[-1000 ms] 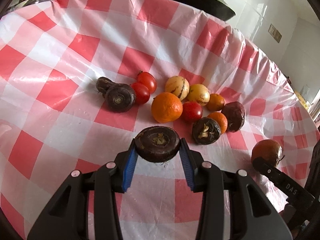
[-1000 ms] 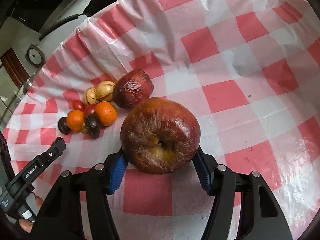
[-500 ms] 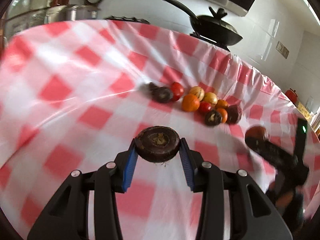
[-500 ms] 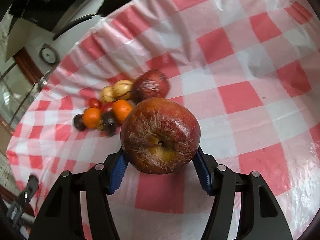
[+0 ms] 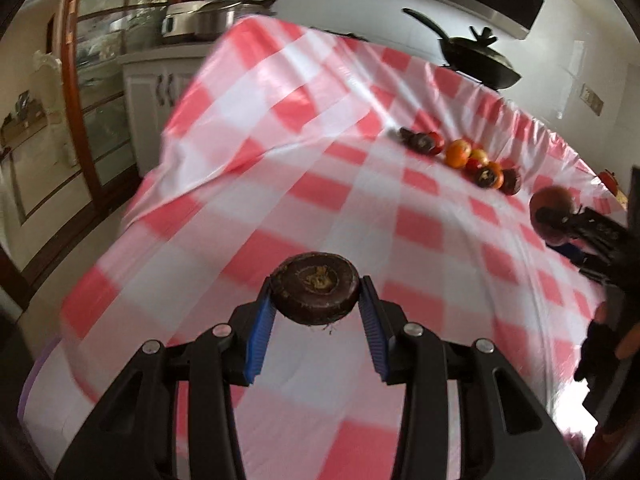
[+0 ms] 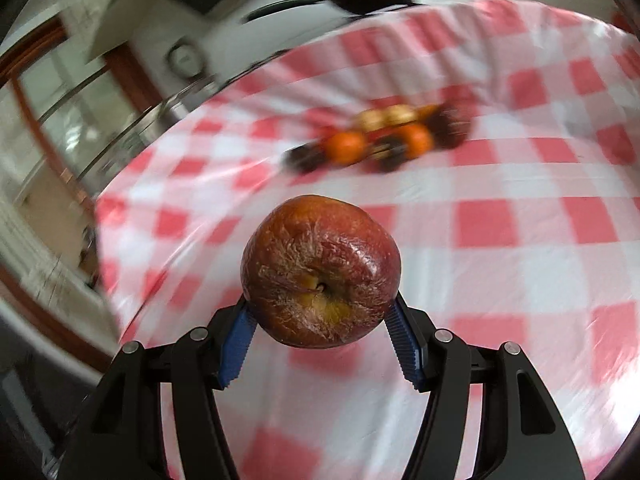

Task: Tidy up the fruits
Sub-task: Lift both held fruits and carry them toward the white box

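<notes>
Red and white checks of a plastic tablecloth (image 5: 248, 184) fill both my views, and over it I carry one fruit in each gripper. My left gripper (image 5: 316, 300) is clamped on a flat, dark brown fruit (image 5: 316, 288), perhaps a mangosteen seen from its underside; the blue pads (image 5: 260, 328) press on its two sides and its flat face looks back at my camera. My right gripper (image 6: 320, 316) is closed around a wrinkled red apple (image 6: 320, 270), with the stem hollow turned to the camera. Both fruits are lifted clear of the cloth. The rest of the fruits lie together in a small cluster (image 5: 464, 156), far ahead and to the right in the left view, and ahead, a little right of centre, in the right view. In the left view I also see the right gripper with its apple at the right edge, so it seems the nearer one to the cluster. I see no bowl or basket, so I cannot tell where these two fruits should go. I judge that I am taking them away from the pile to begin separate groups, and the open cloth below the left gripper is free for putting down.
</notes>
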Demonstrator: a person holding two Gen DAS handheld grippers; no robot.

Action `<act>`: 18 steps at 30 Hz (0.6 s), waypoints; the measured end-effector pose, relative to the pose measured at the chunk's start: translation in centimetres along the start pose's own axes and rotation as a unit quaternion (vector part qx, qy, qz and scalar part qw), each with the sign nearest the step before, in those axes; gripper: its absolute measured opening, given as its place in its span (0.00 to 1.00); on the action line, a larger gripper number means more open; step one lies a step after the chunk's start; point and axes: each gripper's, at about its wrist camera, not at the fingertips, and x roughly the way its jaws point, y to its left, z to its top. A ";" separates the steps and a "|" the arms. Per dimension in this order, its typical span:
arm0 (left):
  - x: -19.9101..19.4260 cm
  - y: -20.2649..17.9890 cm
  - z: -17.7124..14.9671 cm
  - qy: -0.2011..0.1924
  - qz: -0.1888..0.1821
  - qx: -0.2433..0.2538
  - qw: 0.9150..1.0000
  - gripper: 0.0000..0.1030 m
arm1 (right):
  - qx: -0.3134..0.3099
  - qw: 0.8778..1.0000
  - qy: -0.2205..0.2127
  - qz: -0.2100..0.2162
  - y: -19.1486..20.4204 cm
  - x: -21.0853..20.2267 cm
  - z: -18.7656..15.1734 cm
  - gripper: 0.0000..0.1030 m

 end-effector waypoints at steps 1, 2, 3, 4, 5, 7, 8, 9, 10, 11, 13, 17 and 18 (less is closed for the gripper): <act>-0.4 0.8 -0.6 0.002 0.003 -0.006 1.000 0.41 | -0.011 1.000 0.001 0.006 1.1 -0.2 -0.5 0.59; -0.6 1.1 -0.9 0.004 0.004 -0.010 1.000 0.41 | -0.023 1.000 0.003 0.013 2.4 -0.4 -1.1 0.59; -0.8 1.6 -1.3 0.005 0.005 -0.014 1.000 0.41 | -0.035 0.999 0.005 0.021 3.6 -0.5 -1.7 0.59; -1.2 2.1 -1.7 0.004 0.008 -0.017 1.000 0.41 | -0.052 0.998 0.008 0.032 5.2 -0.7 -2.5 0.59; -1.6 2.7 -2.0 0.001 0.011 -0.020 1.000 0.41 | -0.064 0.997 0.010 0.039 6.4 -0.7 -3.1 0.59; -2.3 3.7 -2.4 -0.004 0.015 -0.026 1.000 0.41 | -0.093 0.994 0.018 0.052 8.9 -0.7 -4.5 0.59; -2.8 4.3 -2.7 -0.007 0.017 -0.030 0.999 0.41 | -0.105 0.993 0.025 0.057 10.1 -0.5 -5.3 0.59; -3.2 4.9 -3.0 -0.011 0.019 -0.035 0.999 0.41 | -0.116 0.991 0.030 0.060 11.1 -0.4 -6.0 0.59; -3.5 5.3 -3.1 -0.012 0.021 -0.037 0.999 0.41 | -0.130 0.989 0.037 0.065 12.4 -0.3 -6.9 0.59; -3.9 5.8 -3.4 -0.014 0.024 -0.041 0.999 0.41 | -0.141 0.986 0.043 0.071 13.4 -0.2 -7.7 0.59; -4.7 7.2 -4.0 -0.017 0.029 -0.051 0.998 0.41 | -0.170 0.980 0.057 0.084 15.7 -0.1 -9.6 0.59; -6.1 9.8 -5.5 -0.018 0.040 -0.070 0.997 0.41 | -0.225 0.966 0.072 0.109 19.5 -0.3 -12.8 0.59; -6.3 10.4 -5.9 -0.018 0.043 -0.075 0.996 0.41 | -0.244 0.959 0.075 0.120 20.8 -0.5 -13.9 0.59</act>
